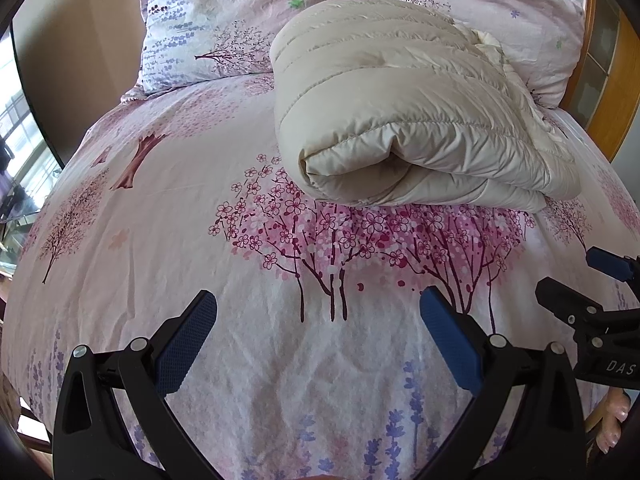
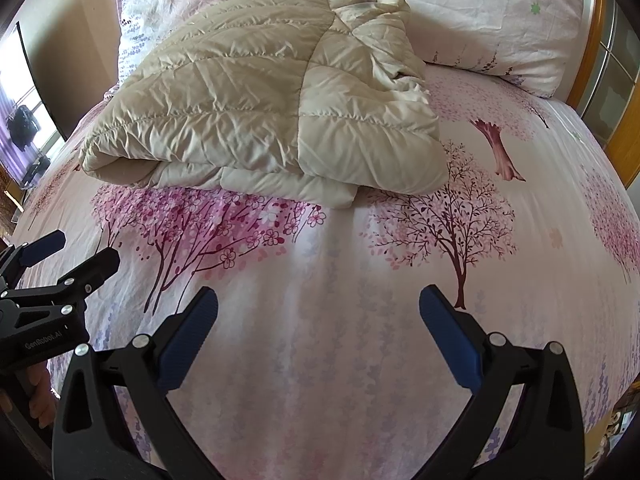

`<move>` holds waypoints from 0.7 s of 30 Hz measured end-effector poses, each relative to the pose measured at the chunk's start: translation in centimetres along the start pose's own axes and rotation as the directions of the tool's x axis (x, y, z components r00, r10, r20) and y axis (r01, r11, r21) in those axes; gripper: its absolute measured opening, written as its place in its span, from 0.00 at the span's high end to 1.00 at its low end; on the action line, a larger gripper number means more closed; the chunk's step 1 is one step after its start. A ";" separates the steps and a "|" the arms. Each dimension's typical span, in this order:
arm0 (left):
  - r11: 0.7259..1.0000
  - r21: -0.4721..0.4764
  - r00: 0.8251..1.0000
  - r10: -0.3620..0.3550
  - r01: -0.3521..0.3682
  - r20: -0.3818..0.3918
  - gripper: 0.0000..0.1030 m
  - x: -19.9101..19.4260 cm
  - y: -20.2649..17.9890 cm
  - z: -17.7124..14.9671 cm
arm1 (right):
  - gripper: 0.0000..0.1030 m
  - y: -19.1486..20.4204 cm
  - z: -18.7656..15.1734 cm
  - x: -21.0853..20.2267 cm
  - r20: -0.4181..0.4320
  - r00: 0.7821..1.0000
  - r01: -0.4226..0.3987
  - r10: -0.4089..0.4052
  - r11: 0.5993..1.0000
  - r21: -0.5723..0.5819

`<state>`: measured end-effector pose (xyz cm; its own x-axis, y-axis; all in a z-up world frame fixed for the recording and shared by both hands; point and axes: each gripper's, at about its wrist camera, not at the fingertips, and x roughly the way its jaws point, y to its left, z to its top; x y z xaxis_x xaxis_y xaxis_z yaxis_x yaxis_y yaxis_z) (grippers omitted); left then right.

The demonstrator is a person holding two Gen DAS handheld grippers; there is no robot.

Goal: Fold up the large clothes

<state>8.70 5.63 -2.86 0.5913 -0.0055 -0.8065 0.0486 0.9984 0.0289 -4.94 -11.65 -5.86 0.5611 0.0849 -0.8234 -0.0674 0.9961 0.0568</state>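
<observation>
The quilted beige garment (image 1: 400,120) lies folded into a thick bundle on the bed (image 1: 160,240), on the floral cover toward the head end, with its far edge up against the two pillows (image 1: 208,20). Its near edge is a rolled fold with the layers showing at the left corner; on the right side a flap overlaps the main panel and a paler, crumpled portion (lining or hood, cannot be determined) sits at the far right corner. The bundle's long axis runs roughly across the bed, left to right as both cameras see it. The left claw (image 1: 318,334) is spread wide and empty, held over bare cover, with the bundle ahead of it and somewhat to the right. The right claw (image 2: 318,334) is likewise spread wide and empty, with the bundle ahead and to the left. Both claws sit side by side near the foot of the bed, clear of the garment; neither touches it. Neither hand appears clearly nearer. Assessment: the fold looks largely complete, and any further fold or tidying would require both claws to advance straight forward toward the near edge.
</observation>
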 end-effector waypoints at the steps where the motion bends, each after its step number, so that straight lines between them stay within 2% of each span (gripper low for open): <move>1: 1.000 0.001 1.000 -0.001 0.001 0.000 0.01 0.0 0.0 0.0 | 0.02 0.0 0.0 0.0 -0.001 1.000 0.000 0.000 1.000 0.000; 21: 1.000 0.001 1.000 0.001 -0.001 -0.001 0.01 0.1 -0.1 0.0 | 0.02 0.1 0.0 0.1 -0.001 1.000 0.000 0.000 1.000 0.000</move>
<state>8.72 5.49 -2.97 0.5904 -0.0043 -0.8071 0.0485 0.9984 0.0302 -4.92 -11.58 -5.95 0.5600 0.0851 -0.8241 -0.0673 0.9961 0.0572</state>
